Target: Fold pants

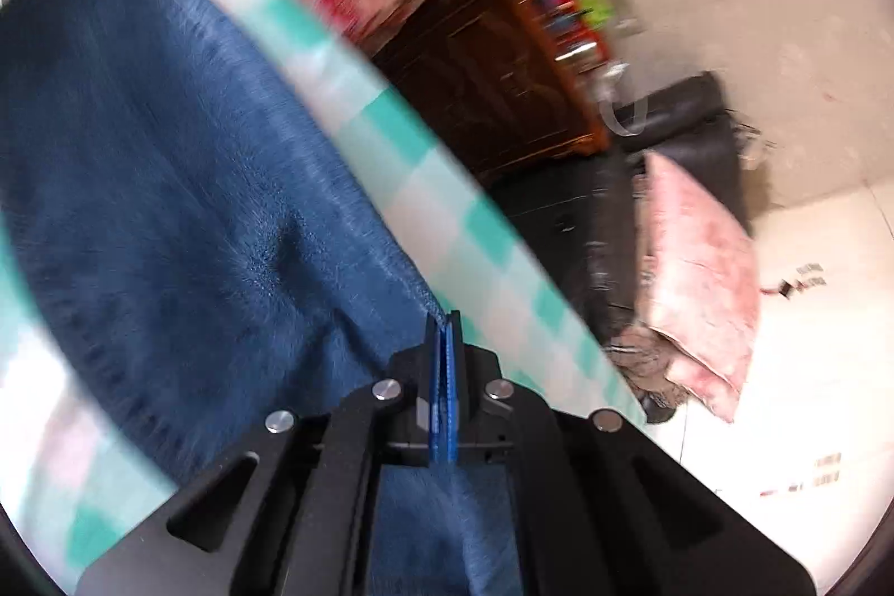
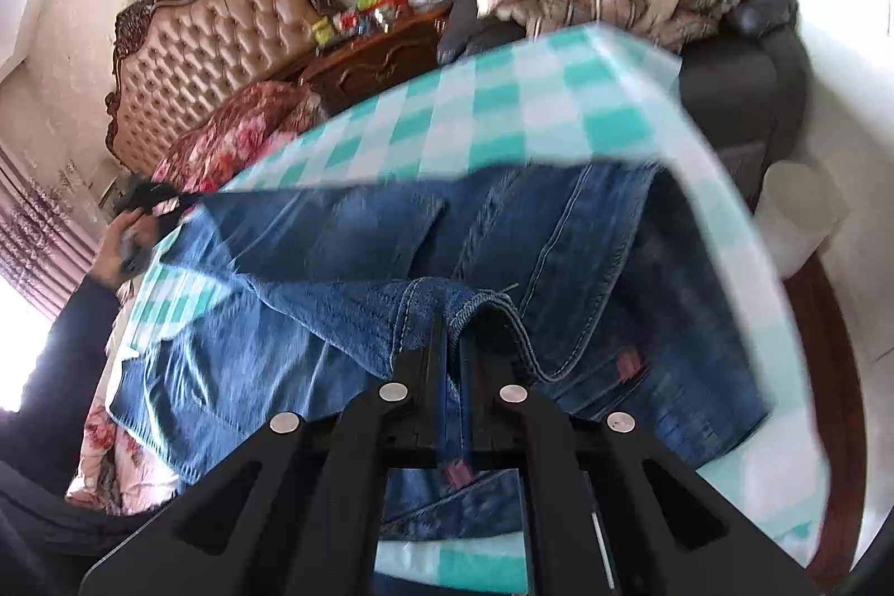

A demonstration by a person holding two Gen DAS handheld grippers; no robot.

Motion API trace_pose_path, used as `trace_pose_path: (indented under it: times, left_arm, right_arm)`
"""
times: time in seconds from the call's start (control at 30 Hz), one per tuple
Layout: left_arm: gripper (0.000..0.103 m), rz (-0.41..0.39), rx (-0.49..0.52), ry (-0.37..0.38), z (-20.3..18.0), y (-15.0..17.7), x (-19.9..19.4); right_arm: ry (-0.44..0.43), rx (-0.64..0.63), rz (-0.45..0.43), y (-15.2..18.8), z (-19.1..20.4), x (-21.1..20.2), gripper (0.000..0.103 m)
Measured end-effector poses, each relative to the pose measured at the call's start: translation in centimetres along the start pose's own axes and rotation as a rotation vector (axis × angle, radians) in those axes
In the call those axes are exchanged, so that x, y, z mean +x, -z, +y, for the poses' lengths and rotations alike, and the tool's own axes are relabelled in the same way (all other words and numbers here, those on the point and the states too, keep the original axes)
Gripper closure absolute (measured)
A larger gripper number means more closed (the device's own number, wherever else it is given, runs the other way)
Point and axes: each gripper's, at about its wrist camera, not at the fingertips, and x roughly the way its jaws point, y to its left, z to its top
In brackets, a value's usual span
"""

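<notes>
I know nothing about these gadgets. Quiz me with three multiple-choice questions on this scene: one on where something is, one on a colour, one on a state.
1. Where do the jeans lie?
A. on the checked cloth
B. on the black armchair
C. on the floor

2. What colours is the checked cloth?
A. red and black
B. teal and white
C. yellow and grey

3. How is the right gripper?
A. wide open above the jeans
B. shut on nothing
C. shut on the jeans' hem

Answers:
1 A, the denim spreads over the checked surface.
2 B, teal and white squares show around the jeans.
3 C, its fingers pinch a stitched denim edge; the left gripper likewise pinches blue fabric.
</notes>
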Motion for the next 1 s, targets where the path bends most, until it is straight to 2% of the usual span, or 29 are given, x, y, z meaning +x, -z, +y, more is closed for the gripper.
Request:
trace_pose_path:
  times: [0.1, 0.13, 0.2, 0.27, 0.37, 0.4, 0.47, 0.57, 0.63, 0.67, 0.7, 0.73, 0.77, 0.8, 0.87, 0.93, 1.0]
  left_arm:
    - [0.102, -0.047, 0.052, 0.036, -1.8, 5.0, -7.8]
    - [0.102, -0.063, 0.063, 0.053, -1.3, 7.0, -11.2]
    - [0.102, -0.075, 0.089, 0.039, 0.3, 10.3, -15.3]
    - [0.102, -0.066, 0.060, 0.041, 3.6, 15.1, -18.5]
    - [0.102, -0.017, 0.028, -0.022, 8.5, 22.0, -18.9]
    - [0.102, 0.008, 0.007, -0.022, 9.6, 23.5, -18.2]
    - [0.102, 0.025, -0.012, -0.063, 11.7, 25.9, -17.1]
    - [0.102, 0.008, -0.028, -0.059, 12.8, 26.7, -16.6]
    - [0.102, 0.005, -0.018, -0.053, 12.6, 26.3, -16.5]
    - [0.102, 0.000, -0.013, -0.048, 12.7, 26.5, -16.8]
    - [0.102, -0.002, -0.010, -0.044, 12.8, 26.5, -17.0]
    - [0.102, -0.003, -0.012, -0.036, 12.7, 26.4, -16.8]
    - [0.097, -0.009, -0.020, -0.027, 12.7, 26.4, -16.6]
    - [0.085, -0.009, -0.034, -0.015, 12.8, 26.3, -16.2]
    - [0.075, -0.013, -0.056, 0.005, 13.7, 26.2, -16.4]
    - [0.075, -0.017, -0.085, 0.023, 14.4, 25.8, -16.5]
    - [0.070, -0.018, -0.129, 0.059, 15.3, 25.6, -16.6]
  right_arm:
    - [0.035, -0.002, -0.058, -1.8, -1.2, -2.8, 0.098]
    - [0.042, 0.006, -0.070, -2.1, -1.6, -3.5, 0.098]
    - [0.050, 0.043, -0.075, -2.2, -3.1, -4.6, 0.098]
    - [0.068, 0.108, -0.046, -1.4, -4.9, -4.6, 0.098]
    - [0.131, 0.190, 0.042, 1.0, -7.1, -2.6, 0.095]
    - [0.153, 0.215, 0.078, 1.9, -7.8, -1.7, 0.087]
    - [0.165, 0.304, 0.130, 4.0, -9.1, -0.2, 0.083]
    - [0.144, 0.391, 0.119, 6.1, -9.5, -0.2, 0.081]
    - [0.108, 0.434, 0.096, 6.8, -9.4, -0.7, 0.069]
    - [0.095, 0.457, 0.079, 7.0, -9.4, -1.0, 0.058]
    - [0.082, 0.474, 0.063, 7.2, -9.5, -1.4, 0.053]
    - [0.056, 0.499, 0.046, 7.2, -9.5, -1.5, 0.053]
    - [0.041, 0.513, 0.046, 7.2, -9.6, -1.4, 0.053]
    - [0.027, 0.523, 0.049, 7.3, -9.4, -1.2, 0.053]
    - [0.004, 0.535, 0.048, 6.9, -9.1, -0.6, 0.053]
    - [-0.001, 0.536, 0.042, 6.7, -8.9, -0.2, 0.053]
    - [-0.006, 0.537, 0.032, 6.4, -8.9, -0.1, 0.053]
